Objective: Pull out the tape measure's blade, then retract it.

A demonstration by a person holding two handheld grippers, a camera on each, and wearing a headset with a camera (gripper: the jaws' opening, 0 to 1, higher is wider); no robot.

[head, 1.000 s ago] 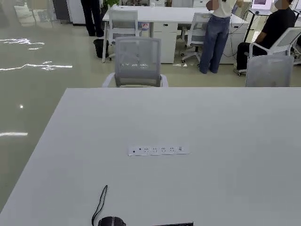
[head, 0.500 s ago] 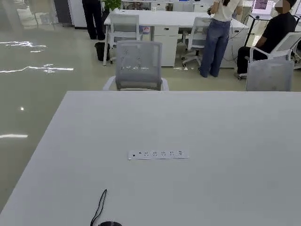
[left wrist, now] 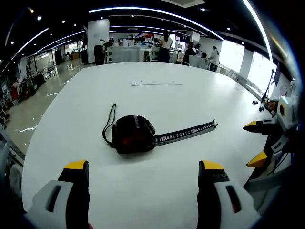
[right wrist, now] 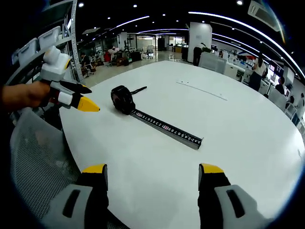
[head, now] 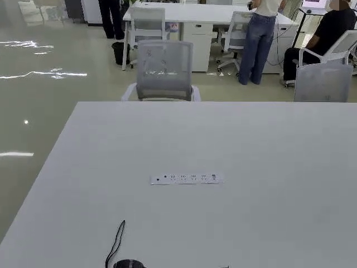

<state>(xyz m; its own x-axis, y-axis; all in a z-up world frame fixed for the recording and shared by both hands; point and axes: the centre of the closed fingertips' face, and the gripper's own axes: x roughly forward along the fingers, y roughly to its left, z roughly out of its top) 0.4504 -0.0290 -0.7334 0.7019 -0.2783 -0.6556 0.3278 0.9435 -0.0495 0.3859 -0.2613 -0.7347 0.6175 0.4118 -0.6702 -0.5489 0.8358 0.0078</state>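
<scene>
Lying on table (left wrist: 143, 188): tape measure (left wrist: 132, 134), blade (left wrist: 186, 132) out.

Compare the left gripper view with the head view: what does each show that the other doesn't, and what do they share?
Left gripper view: the whole tape measure, with its blade pulled out and lying flat on the table. The left gripper is open in front of it, and the right gripper is open at the right.

Head view: a grey mesh chair at the table's far edge.

Shared: the white table, the power strip, the black wrist strap and the top of the tape measure's case.
</scene>
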